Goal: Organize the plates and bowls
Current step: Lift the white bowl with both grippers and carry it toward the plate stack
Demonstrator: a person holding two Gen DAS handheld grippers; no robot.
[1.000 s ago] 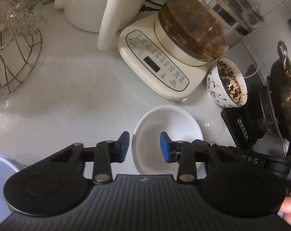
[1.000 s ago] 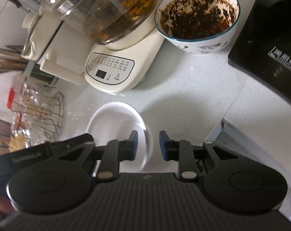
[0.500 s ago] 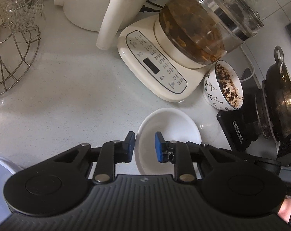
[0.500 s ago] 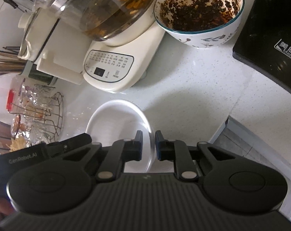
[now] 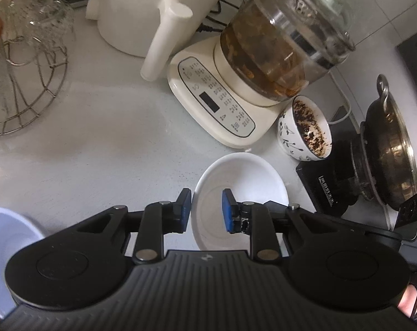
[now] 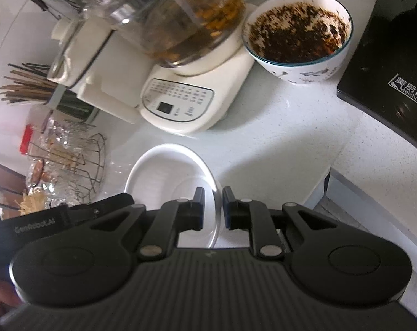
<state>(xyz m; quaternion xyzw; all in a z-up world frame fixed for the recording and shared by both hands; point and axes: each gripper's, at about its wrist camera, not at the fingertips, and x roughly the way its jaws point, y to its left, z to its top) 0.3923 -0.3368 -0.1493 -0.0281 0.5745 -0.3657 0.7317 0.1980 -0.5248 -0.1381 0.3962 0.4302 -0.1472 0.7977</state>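
Note:
A white plate (image 5: 244, 182) lies on the white counter (image 5: 98, 149) in front of a kettle base; it also shows in the right wrist view (image 6: 164, 176). My left gripper (image 5: 207, 211) straddles the plate's left rim, one blue pad on each side, jaws narrowly apart. My right gripper (image 6: 213, 209) straddles the plate's right rim with a small gap between its jaws; whether the pads touch the rim is unclear. A patterned bowl (image 5: 305, 129) with dark residue stands to the right; it also shows in the right wrist view (image 6: 299, 35). A pale blue bowl (image 5: 4, 248) sits at the lower left.
A cream kettle base with glass pot (image 5: 236, 93), a white appliance (image 5: 158, 8) and a wire rack with glasses (image 5: 20, 82) stand behind. A black induction cooker (image 6: 387, 77) with a pot (image 5: 387, 151) is at the right. The counter edge (image 6: 327, 176) drops off nearby.
Both grippers narrowed their jaws over the plate's rims from wide open. The left one closed further half a second ago and has since widened a little. Both cameras pulled back slightly.

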